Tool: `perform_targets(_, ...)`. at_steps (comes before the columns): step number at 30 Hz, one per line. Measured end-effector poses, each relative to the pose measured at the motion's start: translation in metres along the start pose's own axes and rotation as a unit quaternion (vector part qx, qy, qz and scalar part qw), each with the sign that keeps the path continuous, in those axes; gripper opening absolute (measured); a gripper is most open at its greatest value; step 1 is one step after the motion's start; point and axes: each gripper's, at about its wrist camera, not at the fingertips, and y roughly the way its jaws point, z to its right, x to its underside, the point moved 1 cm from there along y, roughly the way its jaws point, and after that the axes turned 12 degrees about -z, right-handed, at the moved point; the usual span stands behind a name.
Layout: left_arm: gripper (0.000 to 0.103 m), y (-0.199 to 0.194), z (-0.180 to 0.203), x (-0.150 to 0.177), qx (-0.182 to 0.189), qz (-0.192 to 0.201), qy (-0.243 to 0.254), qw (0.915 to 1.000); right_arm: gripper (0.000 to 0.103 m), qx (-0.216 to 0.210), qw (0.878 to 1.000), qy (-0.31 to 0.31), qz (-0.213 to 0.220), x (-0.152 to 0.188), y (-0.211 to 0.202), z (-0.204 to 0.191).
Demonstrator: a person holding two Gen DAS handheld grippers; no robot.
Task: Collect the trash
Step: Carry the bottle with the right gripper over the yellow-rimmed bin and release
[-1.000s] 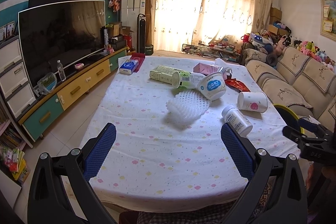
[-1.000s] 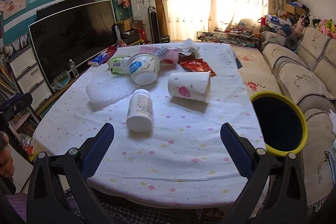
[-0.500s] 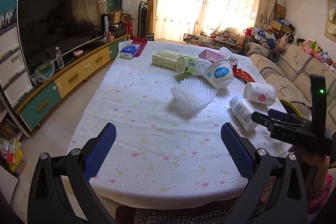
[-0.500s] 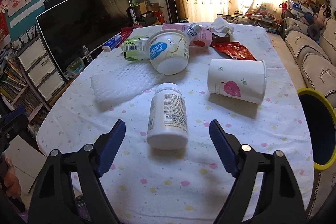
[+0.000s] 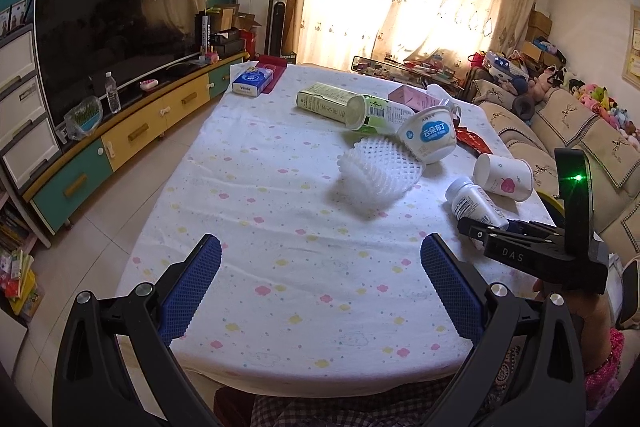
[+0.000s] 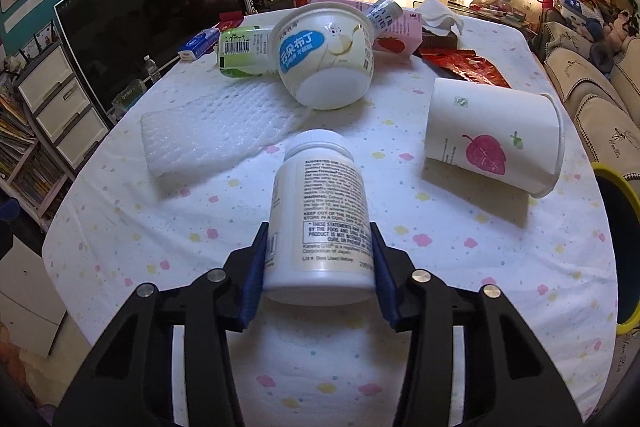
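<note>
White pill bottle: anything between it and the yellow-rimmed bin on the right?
Nothing visible. The right gripper is shut on the white plastic pill bottle. The white paper cup with a red leaf lies farther back, off the straight path to the yellow-rimmed dark bin at the table's right edge.

Left hand-held gripper (image 5: pixel 320 269): blue pads spread wide, nothing between them, above the near end of the tabletop (image 5: pixel 280 267).
Right hand-held gripper (image 5: pixel 476 229): black body low at the right, green light lit, its tip at the white pill bottle (image 5: pixel 474 203); whether it clamps cannot be told from here.
Paper cup (image 5: pixel 504 177): on its side just beyond the bottle.
Foam net (image 5: pixel 378 175): mid-table, beside the tipped pudding cup (image 5: pixel 430 141).
Green carton (image 5: pixel 324 101): lying farther back.
</note>
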Motion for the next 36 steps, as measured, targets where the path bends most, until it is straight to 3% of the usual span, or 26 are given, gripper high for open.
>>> perform_targets(7,0.098,0.005,0.004,0.001,0.001,-0.005,0.007,1.0000,0.045,-0.032,0.999,0.002,0.018,0.011,-0.026,0.003)
perform_targets(11,0.098,0.009,0.007,0.001,0.002,-0.009,0.012,0.9999,0.045,-0.034,0.998,0.006,0.053,0.020,-0.060,0.014)
perform_targets(14,0.098,0.015,0.012,0.000,0.002,-0.015,0.021,0.9997,0.045,-0.013,0.995,0.038,0.089,0.026,-0.090,0.044)
perform_targets(18,0.098,0.025,0.021,-0.003,0.002,-0.024,0.031,0.9992,0.045,0.053,0.986,0.106,0.118,0.032,-0.109,0.104)
perform_targets(24,0.098,0.044,0.039,-0.012,-0.006,-0.039,0.053,0.9978,0.045,0.132,0.967,0.206,0.076,0.047,-0.080,0.201)
perform_targets(27,0.098,0.052,0.050,-0.019,-0.008,-0.045,0.063,0.9970,0.045,0.147,0.958,0.242,0.047,0.053,-0.054,0.239)
perform_targets(34,0.098,0.072,0.071,-0.036,-0.002,-0.055,0.077,0.9955,0.046,0.177,0.945,0.273,0.016,0.058,-0.021,0.289)
perform_targets(36,0.098,0.082,0.071,-0.043,0.002,-0.066,0.070,0.9954,0.053,0.182,0.944,0.275,0.016,0.055,-0.017,0.295)
